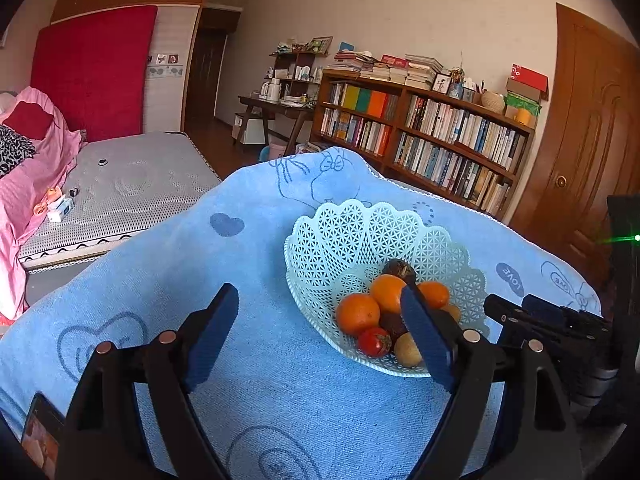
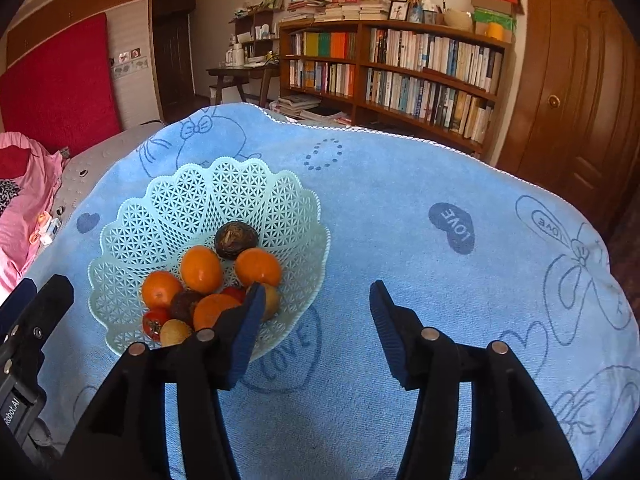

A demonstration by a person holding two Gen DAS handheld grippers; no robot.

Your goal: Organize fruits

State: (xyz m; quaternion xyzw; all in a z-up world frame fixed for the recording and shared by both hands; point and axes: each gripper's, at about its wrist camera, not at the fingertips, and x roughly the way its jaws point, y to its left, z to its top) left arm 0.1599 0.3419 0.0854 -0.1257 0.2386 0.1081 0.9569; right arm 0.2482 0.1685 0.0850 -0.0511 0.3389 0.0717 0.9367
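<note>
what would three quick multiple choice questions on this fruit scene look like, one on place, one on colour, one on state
1. Where is the fruit?
A. spread over the towel
B. inside the basket
C. on the bookshelf

2. What colour is the towel under the basket?
A. blue
B. red
C. green

3. How do the jaws of the two grippers stand?
A. both shut on fruit
B. one holds an orange
C. both open and empty

Answers:
1 B: the oranges, tomatoes and dark fruit all lie in the basket.
2 A: the towel is light blue with darker drawings.
3 C: the left gripper and the right gripper each show a wide gap with nothing between the jaws.
</note>
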